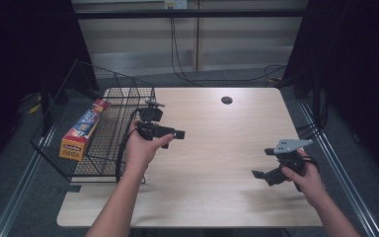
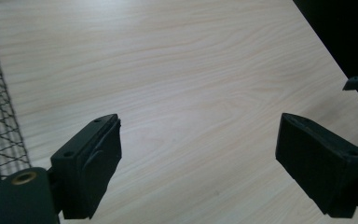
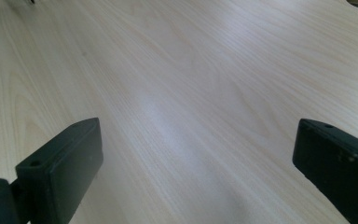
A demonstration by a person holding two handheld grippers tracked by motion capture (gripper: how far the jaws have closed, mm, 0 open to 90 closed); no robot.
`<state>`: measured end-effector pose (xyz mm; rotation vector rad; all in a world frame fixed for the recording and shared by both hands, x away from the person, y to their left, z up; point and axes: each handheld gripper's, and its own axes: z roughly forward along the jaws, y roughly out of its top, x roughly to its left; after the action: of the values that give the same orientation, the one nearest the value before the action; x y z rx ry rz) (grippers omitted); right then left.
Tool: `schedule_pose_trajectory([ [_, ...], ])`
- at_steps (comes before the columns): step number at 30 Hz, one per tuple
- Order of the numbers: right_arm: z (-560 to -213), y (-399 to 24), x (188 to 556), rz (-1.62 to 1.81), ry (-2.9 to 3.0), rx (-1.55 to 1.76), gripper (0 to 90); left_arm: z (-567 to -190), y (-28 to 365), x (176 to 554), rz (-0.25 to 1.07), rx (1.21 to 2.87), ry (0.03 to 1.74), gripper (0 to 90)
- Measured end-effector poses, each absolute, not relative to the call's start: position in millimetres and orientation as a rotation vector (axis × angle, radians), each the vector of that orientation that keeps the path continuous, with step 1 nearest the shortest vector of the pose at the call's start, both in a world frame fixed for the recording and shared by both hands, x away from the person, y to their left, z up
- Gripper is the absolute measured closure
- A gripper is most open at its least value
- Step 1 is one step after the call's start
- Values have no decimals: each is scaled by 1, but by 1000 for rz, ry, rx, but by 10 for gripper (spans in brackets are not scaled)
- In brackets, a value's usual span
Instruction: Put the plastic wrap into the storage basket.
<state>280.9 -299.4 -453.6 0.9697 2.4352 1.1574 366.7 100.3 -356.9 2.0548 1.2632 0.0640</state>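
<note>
Left gripper [image 1: 177, 134]: jaws apart, nothing between them, held above the table [image 1: 217, 148] just beside the wire basket [image 1: 113, 128]. Right gripper [image 1: 257, 174]: jaws apart, empty, over the table's right side. Orange box [image 1: 83, 129]: lies in the basket, leaning on its far-left wall.

Lab: black curtains [image 1: 24, 44], cabled floor [image 1: 237, 74]

Overhead plus two close table [image 1: 217, 148] views
</note>
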Motion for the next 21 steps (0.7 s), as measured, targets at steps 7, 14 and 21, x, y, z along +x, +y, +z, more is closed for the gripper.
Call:
schedule_pose_trajectory([
  [7,-455,-299,281,1156,2439,970,15,-378,84,360,15,2095,1216,136],
  [14,-457,-299,281,1146,2446,974,15,-392,74,357,-18,2106,1185,124],
  [21,-462,-298,281,1118,2450,980,14,-406,67,349,-52,2138,1127,89],
])
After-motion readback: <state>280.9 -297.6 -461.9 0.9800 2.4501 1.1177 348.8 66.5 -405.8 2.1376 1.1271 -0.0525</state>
